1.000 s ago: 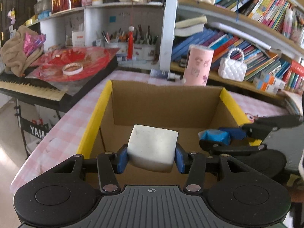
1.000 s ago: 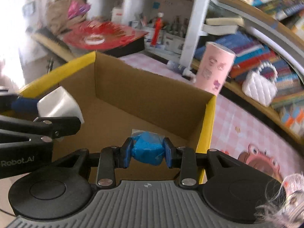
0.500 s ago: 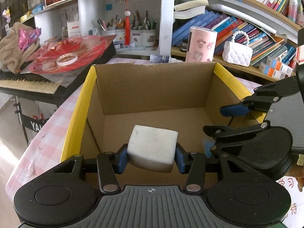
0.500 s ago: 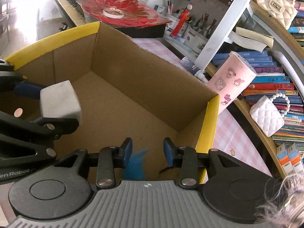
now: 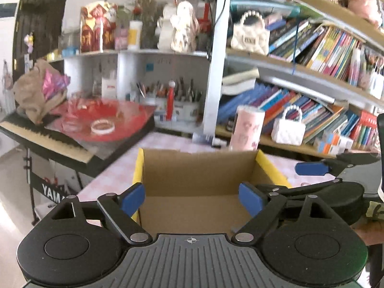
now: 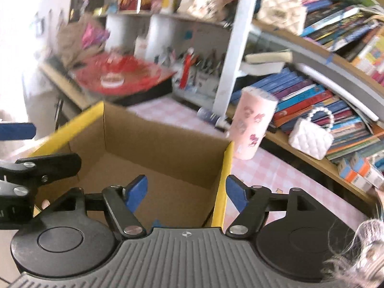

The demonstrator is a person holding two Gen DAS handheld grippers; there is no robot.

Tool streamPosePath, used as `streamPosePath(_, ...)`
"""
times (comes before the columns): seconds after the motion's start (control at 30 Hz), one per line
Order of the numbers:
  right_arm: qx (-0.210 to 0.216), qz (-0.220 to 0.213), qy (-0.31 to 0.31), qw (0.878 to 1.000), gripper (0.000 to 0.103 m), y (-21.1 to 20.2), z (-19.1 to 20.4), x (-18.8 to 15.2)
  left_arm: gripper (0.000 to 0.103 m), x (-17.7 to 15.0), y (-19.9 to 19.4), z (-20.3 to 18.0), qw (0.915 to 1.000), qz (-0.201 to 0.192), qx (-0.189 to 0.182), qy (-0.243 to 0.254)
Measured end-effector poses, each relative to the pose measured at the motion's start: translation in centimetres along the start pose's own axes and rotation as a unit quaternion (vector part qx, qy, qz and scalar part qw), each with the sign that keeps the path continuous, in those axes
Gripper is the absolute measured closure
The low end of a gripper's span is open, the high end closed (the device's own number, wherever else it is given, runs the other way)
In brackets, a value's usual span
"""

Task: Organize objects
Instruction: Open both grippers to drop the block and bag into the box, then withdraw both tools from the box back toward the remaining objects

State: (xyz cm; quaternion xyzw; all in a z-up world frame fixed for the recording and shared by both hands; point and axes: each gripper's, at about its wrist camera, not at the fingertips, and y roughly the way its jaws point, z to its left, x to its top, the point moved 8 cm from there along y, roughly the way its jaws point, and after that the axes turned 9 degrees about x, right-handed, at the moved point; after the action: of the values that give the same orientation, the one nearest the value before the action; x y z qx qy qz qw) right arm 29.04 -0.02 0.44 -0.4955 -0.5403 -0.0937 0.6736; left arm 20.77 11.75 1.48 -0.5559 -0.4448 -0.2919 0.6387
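An open cardboard box with yellow-edged flaps [image 5: 199,175] [image 6: 153,151] stands on the pink checked table. My left gripper [image 5: 192,198] is open and empty above the box's near side. My right gripper [image 6: 187,192] is open and empty, straddling the box's right yellow wall [image 6: 222,184]. A sliver of the blue object [image 6: 157,223] shows at the box floor just above the right gripper's body. The white block is hidden from both views. The right gripper also shows at the right of the left wrist view [image 5: 312,168], and the left gripper at the left of the right wrist view [image 6: 16,132].
A pink printed cup [image 5: 247,129] [image 6: 254,122] stands behind the box. A white quilted handbag [image 5: 288,127] [image 6: 312,136] and many books fill the shelf behind. A keyboard with red wrapping [image 5: 103,120] stands at the left. The table's left edge drops to the floor.
My left gripper opened and let go of the white block. My right gripper, having dropped the blue object earlier, opened wider. Both grippers have risen and pulled back from the box.
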Motion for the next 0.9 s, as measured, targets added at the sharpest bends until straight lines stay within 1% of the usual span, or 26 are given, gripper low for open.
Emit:
streamPosePath(0.1, -0.016, -0.024, 0.022, 0.999, 0.026, -2.0, 0.5, 0.4, 0.015, -0.3, -1.3, 0.6, 0.9999, -0.001, 0.004, -0.012)
streamPosePath(0.13, -0.022, -0.029, 0.027, 0.999, 0.023, -2.6, 0.7, 0.4, 0.015, -0.5, -1.7, 0.9, 0.9999, 0.001, 0.006, -0.014)
streamPosePath(0.27, -0.050, -0.035, 0.050, 0.997, 0.022, -4.8, 1.4, -0.9, 0.014, -2.3, -3.5, 2.2, 0.9997, 0.011, 0.015, -0.018)
streamPosePath(0.4, -0.065, -0.026, 0.085, 0.994, 0.022, -6.6, 2.5, -3.3, 0.014, -4.5, -4.8, 3.3, 0.9991, 0.032, 0.018, -0.019)
streamPosePath(0.5, -0.078, -0.019, 0.092, 0.993, 0.022, -7.8, 3.6, -5.4, 0.014, -6.1, -5.8, 3.8, 0.9988, 0.043, 0.019, -0.011)
streamPosePath(0.67, -0.099, 0.015, 0.098, 0.990, 0.022, -9.4, 5.4, -9.5, 0.014, -8.6, -7.3, 3.9, 0.9977, 0.064, 0.014, 0.018)
streamPosePath(0.77, -0.098, 0.041, 0.116, 0.987, 0.022, -9.8, 6.4, -11.5, 0.014, -9.6, -7.9, 4.0, 0.9964, 0.079, 0.008, 0.029)
streamPosePath(0.9, -0.100, 0.055, 0.118, 0.986, 0.022, -10.4, 7.7, -12.8, 0.014, -11.0, -8.9, 4.0, 0.9948, 0.095, 0.002, 0.038)
